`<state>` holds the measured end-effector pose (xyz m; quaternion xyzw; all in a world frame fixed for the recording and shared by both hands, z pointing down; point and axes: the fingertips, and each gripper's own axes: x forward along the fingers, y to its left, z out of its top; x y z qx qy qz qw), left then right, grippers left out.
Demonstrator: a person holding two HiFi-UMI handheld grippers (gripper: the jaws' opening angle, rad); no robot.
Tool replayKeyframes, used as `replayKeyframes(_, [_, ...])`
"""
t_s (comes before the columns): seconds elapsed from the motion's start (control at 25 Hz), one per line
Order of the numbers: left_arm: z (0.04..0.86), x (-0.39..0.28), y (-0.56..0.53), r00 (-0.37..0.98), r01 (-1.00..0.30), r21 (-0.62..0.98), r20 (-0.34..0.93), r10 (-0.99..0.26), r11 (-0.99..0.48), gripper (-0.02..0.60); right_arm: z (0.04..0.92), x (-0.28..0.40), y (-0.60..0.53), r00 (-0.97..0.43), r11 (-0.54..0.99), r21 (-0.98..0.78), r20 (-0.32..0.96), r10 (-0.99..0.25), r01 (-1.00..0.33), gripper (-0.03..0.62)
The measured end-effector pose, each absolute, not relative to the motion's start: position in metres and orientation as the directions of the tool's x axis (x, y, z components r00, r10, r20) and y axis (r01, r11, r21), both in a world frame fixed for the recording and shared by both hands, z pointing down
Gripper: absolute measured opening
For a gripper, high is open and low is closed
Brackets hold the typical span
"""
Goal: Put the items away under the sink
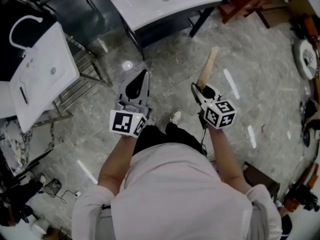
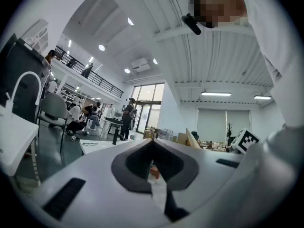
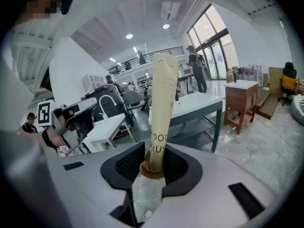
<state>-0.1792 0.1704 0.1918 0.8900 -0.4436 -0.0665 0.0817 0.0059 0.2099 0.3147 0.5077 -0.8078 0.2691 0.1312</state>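
Two grippers point forward. The left gripper (image 2: 153, 144) has its jaws together on nothing. The right gripper (image 3: 154, 161) pinches the bottom end of a long paper packet (image 3: 160, 103), which runs straight out from its jaws. The white sink (image 1: 150, 6) stands ahead, beyond the packet's tip.

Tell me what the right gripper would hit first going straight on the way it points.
Probably the white sink counter on its dark frame, just behind the paper packet in the right gripper's jaws; depth is unclear.
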Motion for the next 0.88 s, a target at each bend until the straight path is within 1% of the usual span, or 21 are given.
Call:
replayKeyframes(0.32, [0.18,-0.162,0.177,0.58,-0.79,0.202,-0.058,-0.813,-0.578,0.002,0.298,0.024,0.205,-0.468,0.371,-0.29,0.455,-0.757,-0.882,0.12])
replayKeyframes(0.64, [0.182,-0.142,0.176,0.557,-0.811,0.194,-0.038,-0.83,-0.553,0.003,0.299,0.041,0.201,-0.498,0.391,-0.314,0.434,-0.751,-0.865,0.12])
replayKeyframes(0.88, [0.185,-0.12,0.169,0.52,-0.837,0.185,-0.024,-0.854,-0.515,0.003,0.297,0.064,0.189,-0.533,0.434,-0.313,0.412,-0.739,-0.845,0.121])
